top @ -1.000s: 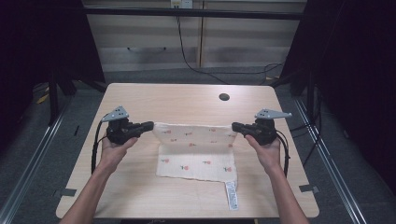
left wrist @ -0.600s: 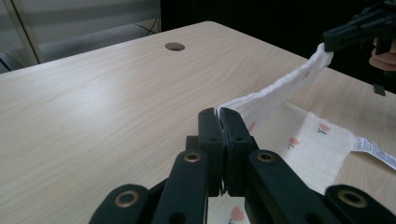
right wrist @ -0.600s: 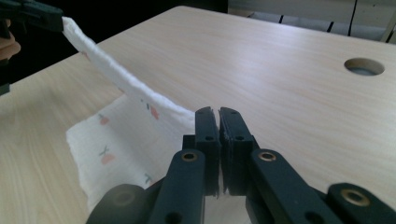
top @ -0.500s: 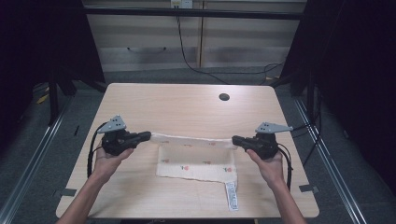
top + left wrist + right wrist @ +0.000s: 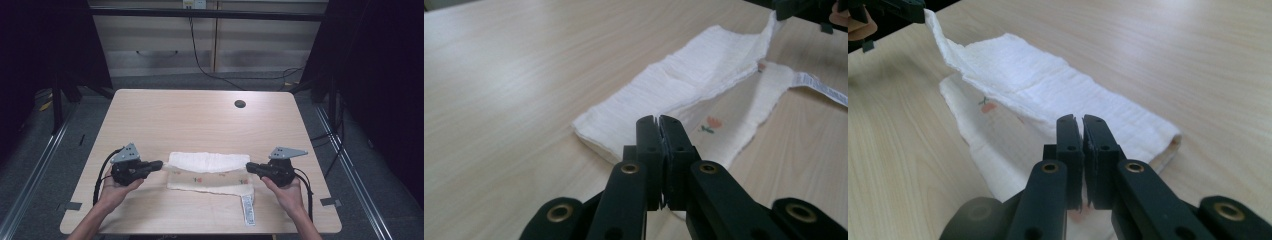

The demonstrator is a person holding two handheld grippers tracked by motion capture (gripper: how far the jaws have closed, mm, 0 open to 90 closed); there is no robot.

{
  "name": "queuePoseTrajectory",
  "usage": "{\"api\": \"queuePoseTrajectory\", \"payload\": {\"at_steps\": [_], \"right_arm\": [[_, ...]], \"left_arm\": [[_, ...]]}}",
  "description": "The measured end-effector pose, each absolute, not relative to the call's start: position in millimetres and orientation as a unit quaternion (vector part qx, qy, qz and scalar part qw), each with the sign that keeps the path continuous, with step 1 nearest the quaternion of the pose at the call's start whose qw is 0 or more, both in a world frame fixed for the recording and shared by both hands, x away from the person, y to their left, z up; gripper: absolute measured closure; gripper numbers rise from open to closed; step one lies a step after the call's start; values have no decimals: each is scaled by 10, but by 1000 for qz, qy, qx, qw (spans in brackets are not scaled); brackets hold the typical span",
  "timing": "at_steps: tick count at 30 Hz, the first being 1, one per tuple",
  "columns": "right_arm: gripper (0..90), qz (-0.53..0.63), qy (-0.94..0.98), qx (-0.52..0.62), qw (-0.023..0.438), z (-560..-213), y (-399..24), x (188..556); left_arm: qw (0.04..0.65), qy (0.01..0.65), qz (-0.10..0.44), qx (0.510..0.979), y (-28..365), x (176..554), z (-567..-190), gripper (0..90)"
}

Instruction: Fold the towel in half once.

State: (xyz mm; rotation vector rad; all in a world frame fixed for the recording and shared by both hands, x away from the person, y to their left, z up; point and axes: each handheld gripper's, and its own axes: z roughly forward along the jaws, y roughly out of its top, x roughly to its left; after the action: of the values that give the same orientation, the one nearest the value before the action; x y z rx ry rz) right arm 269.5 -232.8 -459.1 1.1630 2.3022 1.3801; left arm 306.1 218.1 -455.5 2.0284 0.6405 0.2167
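Pale wood counter point(image 5: 200, 120), with a small dark hole point(image 5: 240, 104) toward its far right. Near the front edge, a white cloth point(image 5: 207, 172) folded over on itself: plain top layer point(image 5: 207, 161) doubled toward the person, a lower layer with small red-and-green flower prints point(image 5: 197, 180) peeking out beneath. White tag point(image 5: 248, 210) trailing from the cloth's front right corner toward the counter edge.

Left hand-held gripper point(image 5: 159, 164) low at the cloth's left end, held in the left hand point(image 5: 117, 187), grey plate on top, black cable looping off behind. In the left gripper view, jaws pressed together on the cloth's near corner point(image 5: 659, 131); folded layer running away across the counter, its far end lifted, tag point(image 5: 819, 89) lying to the right, flower print point(image 5: 710, 123) just beside the jaws.

Right hand-held gripper point(image 5: 248, 167) at the cloth's right end, in the right hand point(image 5: 285, 192), likewise plated and cabled. In the right gripper view, jaws closed together on the cloth edge point(image 5: 1082, 131), fold rounded at the near right, far corner raised up toward the other gripper at top left.

Both grippers level with each other, cloth stretched between them, resting on the counter along its middle.
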Motion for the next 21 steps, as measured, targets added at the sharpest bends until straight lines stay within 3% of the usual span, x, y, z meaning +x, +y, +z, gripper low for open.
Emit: {"api": "queuePoseTrajectory", "payload": {"at_steps": [17, 21], "right_arm": [[836, 421, 810, 399, 85, -4893, -2285, 2631], [819, 406, 819, 397, 86, -4928, -2263, 2624]], "left_arm": [[433, 266, 47, 860, 2098, 2992, -4902, 879], [434, 268, 41, 859, 2108, 2997, -4918, 836]]}}
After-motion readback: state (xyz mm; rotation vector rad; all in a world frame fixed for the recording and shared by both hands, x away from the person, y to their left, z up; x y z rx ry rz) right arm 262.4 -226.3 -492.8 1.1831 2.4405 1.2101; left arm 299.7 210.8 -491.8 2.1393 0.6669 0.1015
